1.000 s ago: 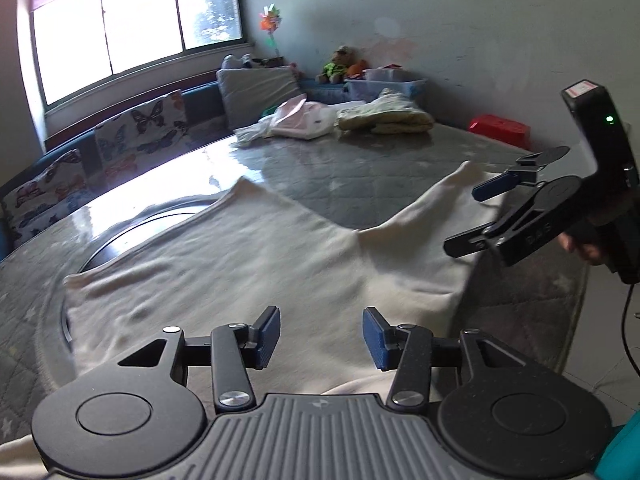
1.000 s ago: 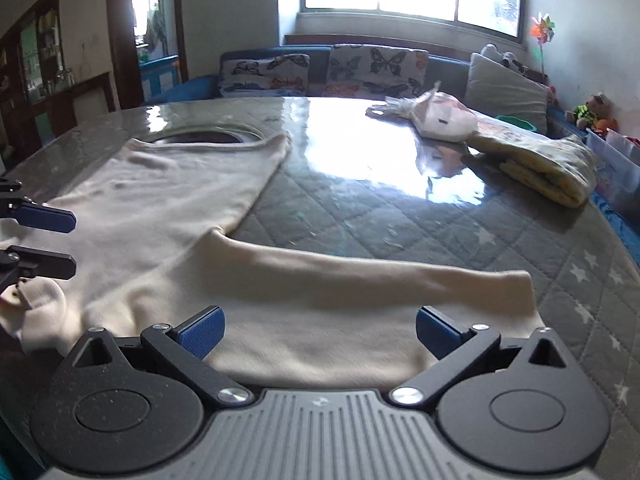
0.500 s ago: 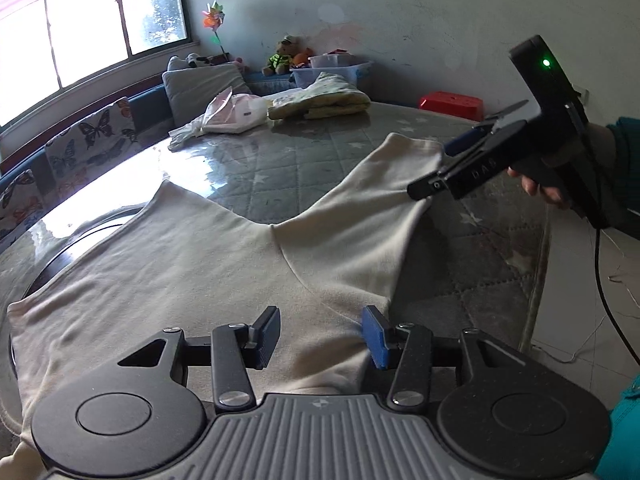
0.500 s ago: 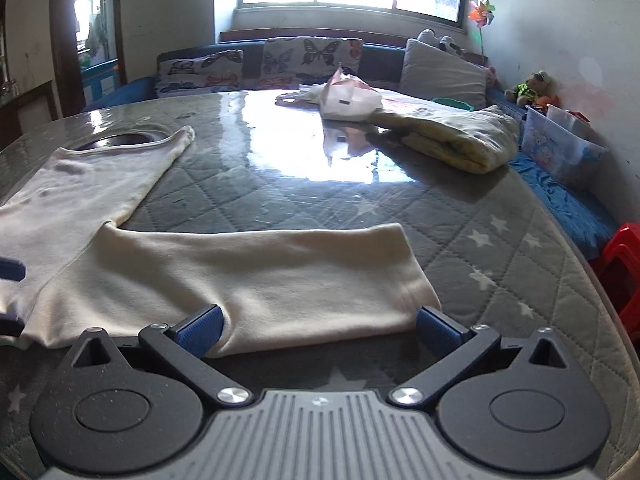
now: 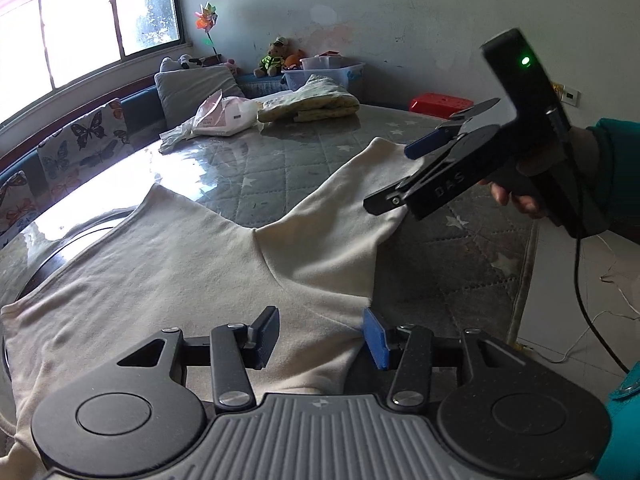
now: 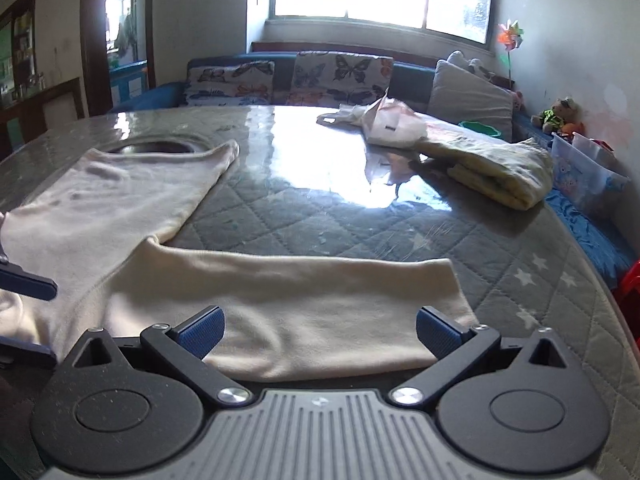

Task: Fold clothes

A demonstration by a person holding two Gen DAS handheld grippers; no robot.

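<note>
A cream long-sleeved top (image 5: 192,264) lies flat on the quilted table, one sleeve (image 6: 304,300) stretched toward the table's near right edge. My left gripper (image 5: 322,336) is open and empty, low over the garment near the shoulder and armpit. My right gripper (image 6: 318,330) is open wide and empty, its jaws straddling the sleeve near the cuff; it also shows in the left wrist view (image 5: 404,168), hovering over the sleeve's end. One left fingertip (image 6: 28,282) shows at the left edge of the right wrist view.
A folded yellow blanket (image 6: 496,168) and a white plastic bag (image 6: 384,120) lie at the table's far side. A round dark recess (image 6: 156,147) sits beyond the garment's hem. Butterfly cushions (image 6: 336,76), a clear bin (image 5: 324,74) and a red stool (image 5: 440,102) surround the table.
The right gripper has moved closer over the sleeve near the cuff, still open. The left gripper has shifted slightly over the garment and stays open.
</note>
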